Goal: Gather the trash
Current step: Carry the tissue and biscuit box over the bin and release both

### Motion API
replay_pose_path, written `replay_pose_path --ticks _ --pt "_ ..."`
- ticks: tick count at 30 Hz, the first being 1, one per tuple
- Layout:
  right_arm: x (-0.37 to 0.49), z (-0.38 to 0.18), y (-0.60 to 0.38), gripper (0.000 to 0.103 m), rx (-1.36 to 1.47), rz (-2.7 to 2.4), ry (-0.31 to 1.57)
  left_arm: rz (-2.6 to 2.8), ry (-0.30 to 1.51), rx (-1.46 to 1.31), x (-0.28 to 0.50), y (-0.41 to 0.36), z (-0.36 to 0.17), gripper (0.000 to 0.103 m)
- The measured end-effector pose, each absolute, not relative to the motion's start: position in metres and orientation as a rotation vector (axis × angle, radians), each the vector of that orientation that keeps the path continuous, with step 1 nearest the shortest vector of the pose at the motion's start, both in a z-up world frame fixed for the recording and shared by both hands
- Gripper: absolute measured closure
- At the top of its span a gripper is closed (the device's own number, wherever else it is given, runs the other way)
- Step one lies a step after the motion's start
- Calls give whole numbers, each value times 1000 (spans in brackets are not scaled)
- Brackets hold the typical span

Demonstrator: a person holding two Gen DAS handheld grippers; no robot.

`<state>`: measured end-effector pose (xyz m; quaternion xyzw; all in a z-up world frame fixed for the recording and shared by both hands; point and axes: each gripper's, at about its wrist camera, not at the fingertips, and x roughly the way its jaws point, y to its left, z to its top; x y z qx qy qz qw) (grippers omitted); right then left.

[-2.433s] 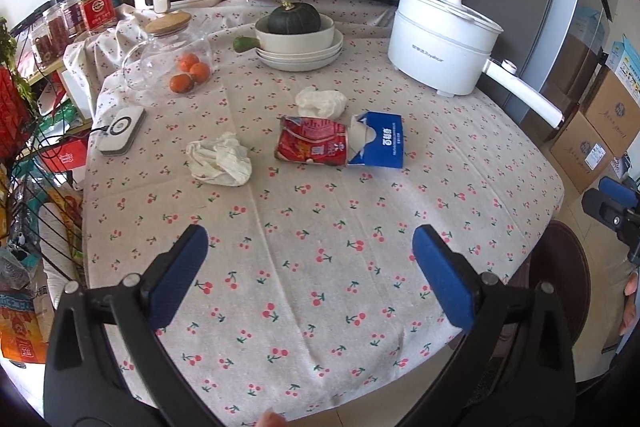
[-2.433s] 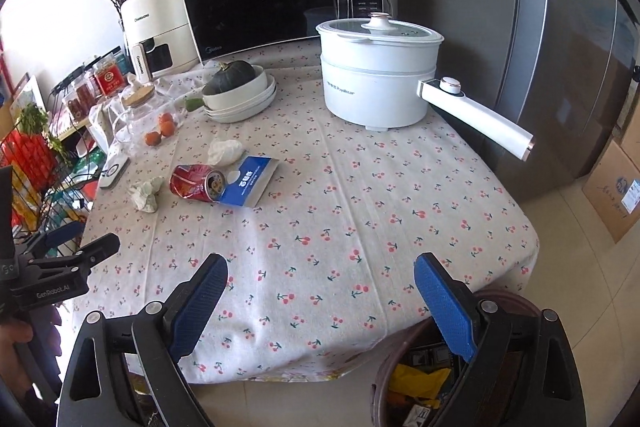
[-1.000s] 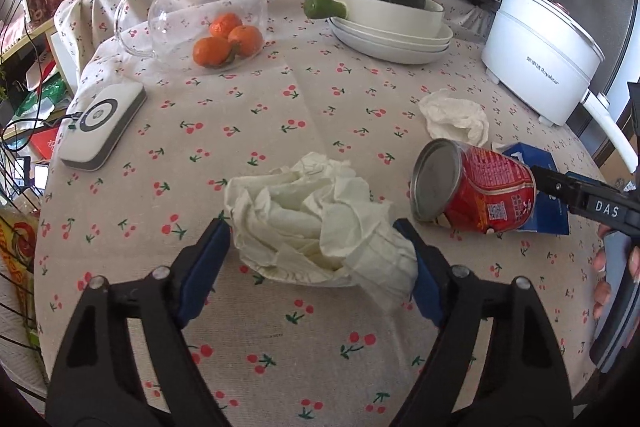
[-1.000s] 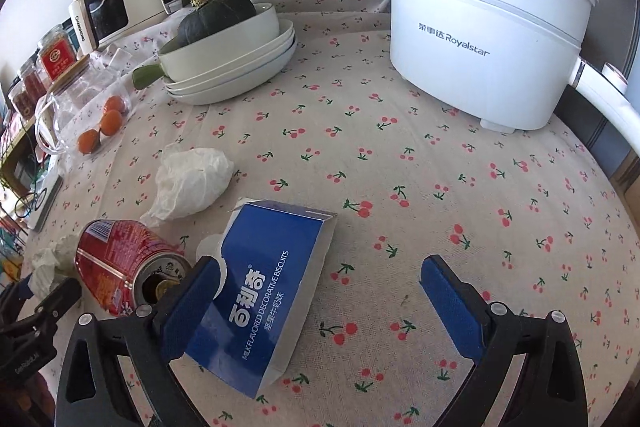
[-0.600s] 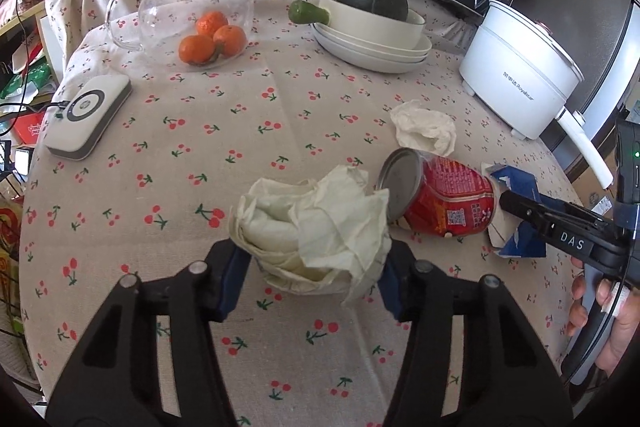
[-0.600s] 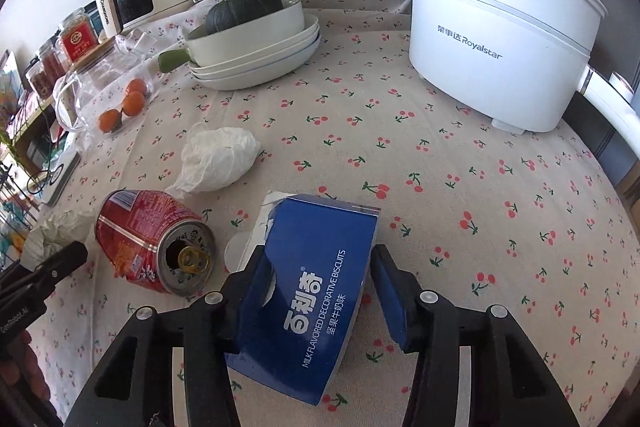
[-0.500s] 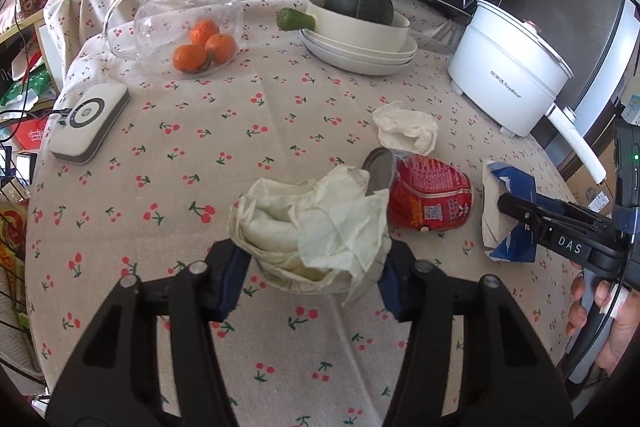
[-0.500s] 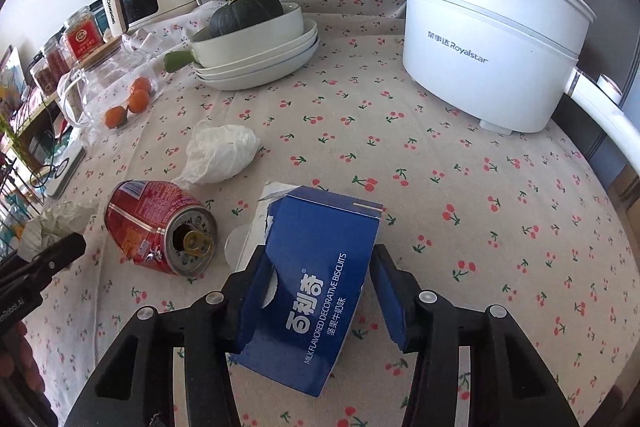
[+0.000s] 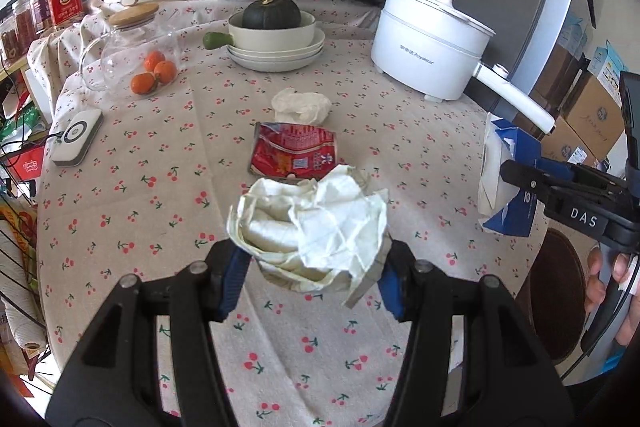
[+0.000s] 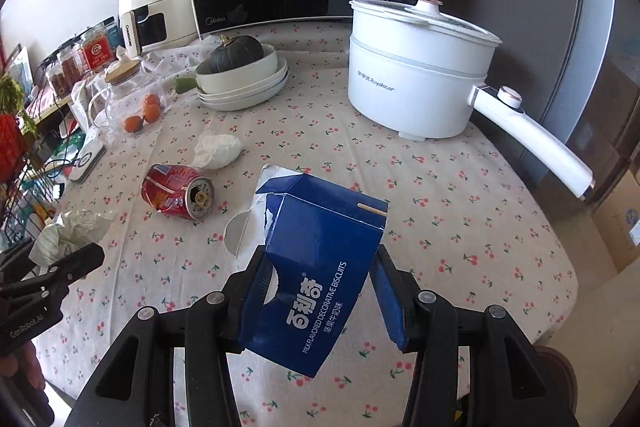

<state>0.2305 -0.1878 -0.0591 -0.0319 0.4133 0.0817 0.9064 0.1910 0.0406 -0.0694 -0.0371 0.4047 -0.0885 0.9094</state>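
My left gripper (image 9: 312, 271) is shut on a crumpled wad of pale paper (image 9: 312, 223), held above the cherry-print tablecloth (image 9: 160, 187). My right gripper (image 10: 320, 291) is shut on a torn blue biscuit box (image 10: 320, 267), also lifted off the table; the box (image 9: 508, 179) shows at the right of the left wrist view. Left on the cloth are a crushed red can (image 9: 294, 151) (image 10: 178, 191) lying on its side and a small white tissue ball (image 9: 300, 105) (image 10: 218, 151) just behind it.
A white electric pot (image 10: 416, 75) with a long handle stands back right. Stacked plates with a dark squash (image 9: 276, 39), a glass jar of oranges (image 9: 136, 59) and a white charger puck (image 9: 78, 135) lie behind and left. A dark round bin (image 9: 560, 299) sits below the table's right edge.
Both grippers closed on their items and lifted them off the cloth, pulling back toward the table's near edge. The can and the tissue ball stayed put.
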Motion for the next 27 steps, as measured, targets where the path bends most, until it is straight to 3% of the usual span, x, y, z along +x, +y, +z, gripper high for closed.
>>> replay_pose_path --ticks 27 --pt "94 -34 -314 52 -65 -40 817 -505 788 25 114 -99 -51 46"
